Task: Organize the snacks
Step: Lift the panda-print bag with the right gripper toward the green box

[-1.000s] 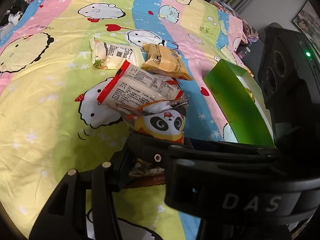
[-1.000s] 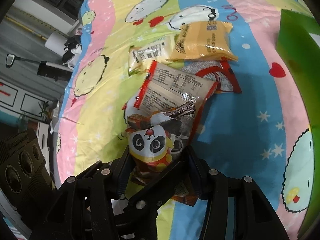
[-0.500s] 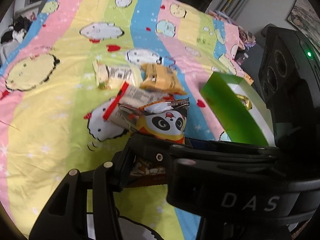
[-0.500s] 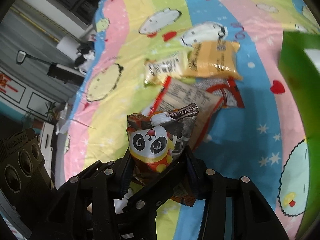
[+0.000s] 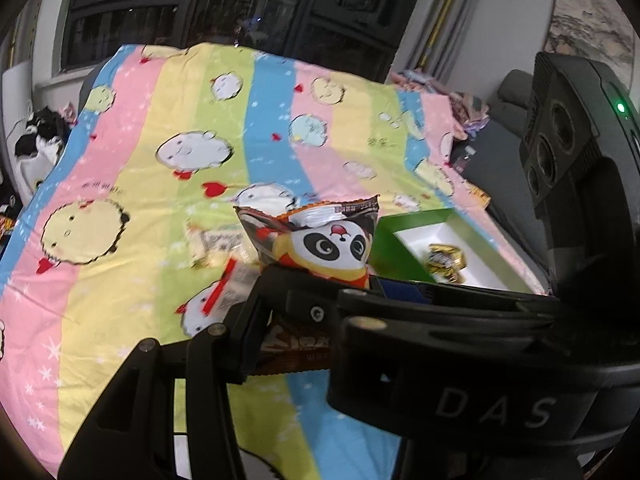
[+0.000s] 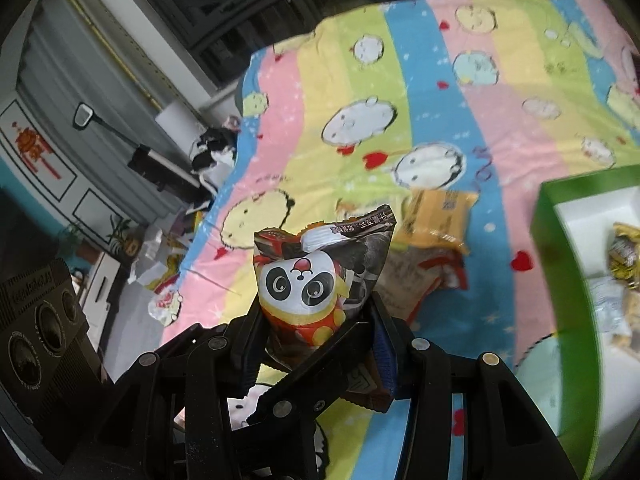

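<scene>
A panda snack bag is pinched between both grippers and held up above the striped bedsheet. My left gripper and my right gripper are each shut on its lower half, close together. A green box with a white inside lies to the right and holds gold-wrapped snacks. An orange snack pack and a red-edged white pack lie on the sheet behind the bag. A pale pack lies left of them, blurred.
The cartoon bedsheet covers the whole surface. A dark sofa and clutter stand past the far right edge. The floor on the left holds litter and a black-and-white heap.
Both grippers have lifted the panda bag off the pile and tilted upward. The packs on the sheet now sit lower and farther, and the box's inside has come into view.
</scene>
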The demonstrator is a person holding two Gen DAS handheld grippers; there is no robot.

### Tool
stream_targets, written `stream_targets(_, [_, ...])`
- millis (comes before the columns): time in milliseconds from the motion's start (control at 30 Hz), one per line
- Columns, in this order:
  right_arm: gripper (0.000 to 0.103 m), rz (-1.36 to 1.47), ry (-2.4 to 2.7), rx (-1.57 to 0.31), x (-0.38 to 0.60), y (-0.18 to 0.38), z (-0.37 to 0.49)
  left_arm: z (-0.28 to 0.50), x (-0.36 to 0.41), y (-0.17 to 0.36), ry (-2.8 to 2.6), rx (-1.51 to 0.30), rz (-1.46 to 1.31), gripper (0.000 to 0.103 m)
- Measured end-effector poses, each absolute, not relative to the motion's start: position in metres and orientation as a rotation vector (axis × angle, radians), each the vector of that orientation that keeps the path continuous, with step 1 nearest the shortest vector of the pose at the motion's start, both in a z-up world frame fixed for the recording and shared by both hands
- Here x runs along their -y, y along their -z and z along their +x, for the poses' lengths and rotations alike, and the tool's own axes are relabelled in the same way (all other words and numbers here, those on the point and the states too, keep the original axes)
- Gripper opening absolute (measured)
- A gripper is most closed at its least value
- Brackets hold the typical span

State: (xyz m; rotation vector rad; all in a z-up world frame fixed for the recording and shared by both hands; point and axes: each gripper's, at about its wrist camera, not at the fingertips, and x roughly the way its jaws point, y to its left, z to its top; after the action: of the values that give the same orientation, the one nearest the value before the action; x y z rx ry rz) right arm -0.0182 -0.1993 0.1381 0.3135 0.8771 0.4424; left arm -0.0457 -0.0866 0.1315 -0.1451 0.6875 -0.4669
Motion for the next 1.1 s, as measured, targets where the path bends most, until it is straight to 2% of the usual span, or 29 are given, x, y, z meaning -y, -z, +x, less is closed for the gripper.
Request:
stream_targets(600, [0.049, 0.360, -0.347, -0.754, 0.282, -0.171, -0.038, -0.052, 0.168, -0.165, 0.589, -0.610, -0.053, 0.046])
stream_targets(1100, [0.049, 0.507, -0.181, -0.748, 0.377, -0.155, -0.036, -0.032, 0.260, -0.156, 0.760, -0.674, 0.028, 0.046])
